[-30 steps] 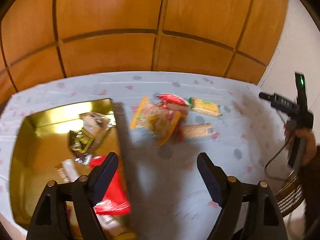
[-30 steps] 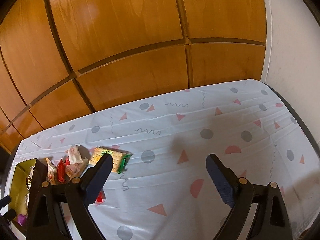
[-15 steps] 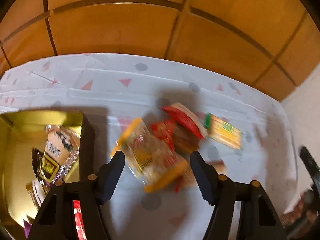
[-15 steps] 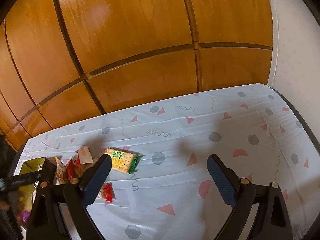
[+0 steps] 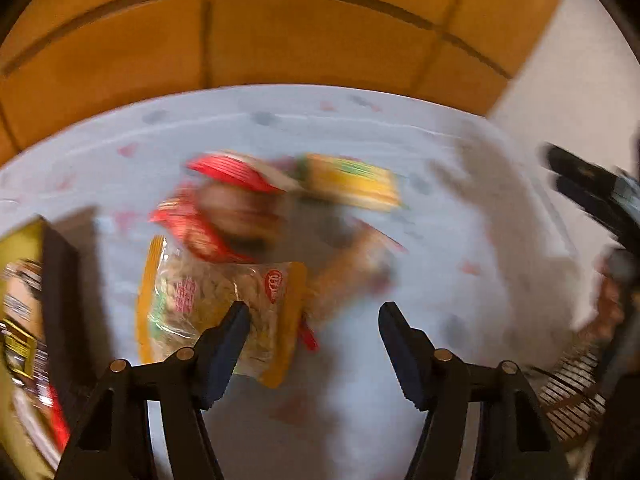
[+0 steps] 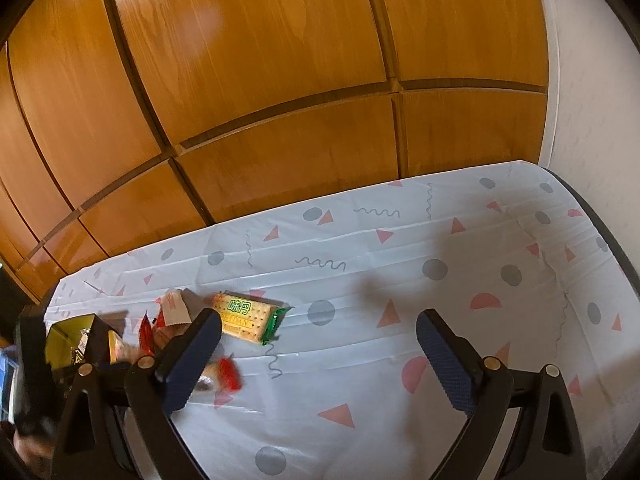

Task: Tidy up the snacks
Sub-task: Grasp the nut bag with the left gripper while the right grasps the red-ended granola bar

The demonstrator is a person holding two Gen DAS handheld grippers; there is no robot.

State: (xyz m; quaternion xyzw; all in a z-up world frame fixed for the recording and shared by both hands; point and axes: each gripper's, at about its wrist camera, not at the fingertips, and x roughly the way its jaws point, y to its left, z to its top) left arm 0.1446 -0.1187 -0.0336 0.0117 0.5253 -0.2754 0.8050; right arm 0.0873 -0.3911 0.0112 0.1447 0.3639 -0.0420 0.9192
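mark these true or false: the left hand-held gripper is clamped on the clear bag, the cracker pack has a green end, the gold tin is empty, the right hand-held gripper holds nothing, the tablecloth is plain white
1. The left hand-held gripper is clamped on the clear bag. False: its jaws stand apart, and only one finger overlaps the bag in the blurred view.
2. The cracker pack has a green end. True.
3. The gold tin is empty. False: wrapped snacks lie inside it.
4. The right hand-held gripper holds nothing. True: only bare cloth shows between its open jaws.
5. The tablecloth is plain white. False: it is printed with grey dots, pink triangles and squiggles.
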